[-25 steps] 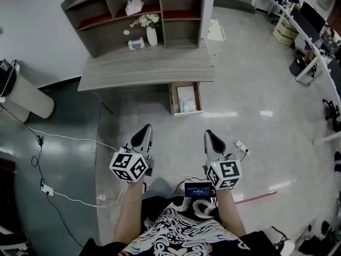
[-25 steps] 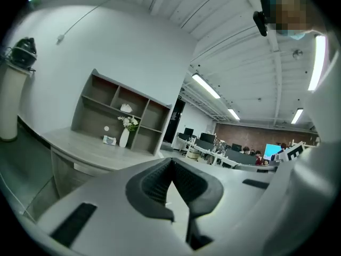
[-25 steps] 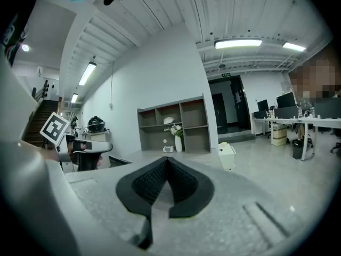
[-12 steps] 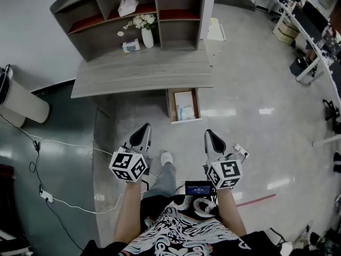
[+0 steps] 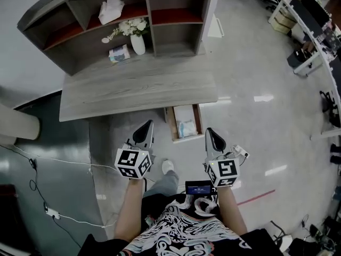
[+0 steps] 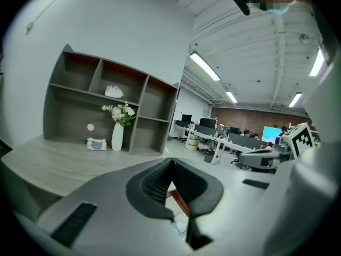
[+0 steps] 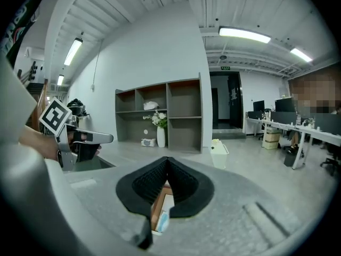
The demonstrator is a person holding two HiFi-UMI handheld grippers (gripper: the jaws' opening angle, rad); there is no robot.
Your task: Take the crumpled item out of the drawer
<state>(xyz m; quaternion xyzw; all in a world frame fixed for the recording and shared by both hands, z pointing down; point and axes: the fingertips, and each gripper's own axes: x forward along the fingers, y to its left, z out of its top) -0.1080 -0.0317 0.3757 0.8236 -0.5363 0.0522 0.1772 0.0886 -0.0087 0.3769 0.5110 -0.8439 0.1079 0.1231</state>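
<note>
Closing in on the open drawer, both grippers empty

The desk point(image 5: 133, 84) stands ahead of you, its drawer point(image 5: 171, 126) pulled open under the front edge. Your left gripper point(image 5: 147, 126) and right gripper point(image 5: 210, 133) are each clenched on nothing, well short of it. The crumpled item point(image 5: 187, 128), a pale blue wad, lies at the drawer's near end, next to a white sheet point(image 5: 184, 113). Spread the right jaws before lowering, and come straight down to clear the drawer's sides.
</note>
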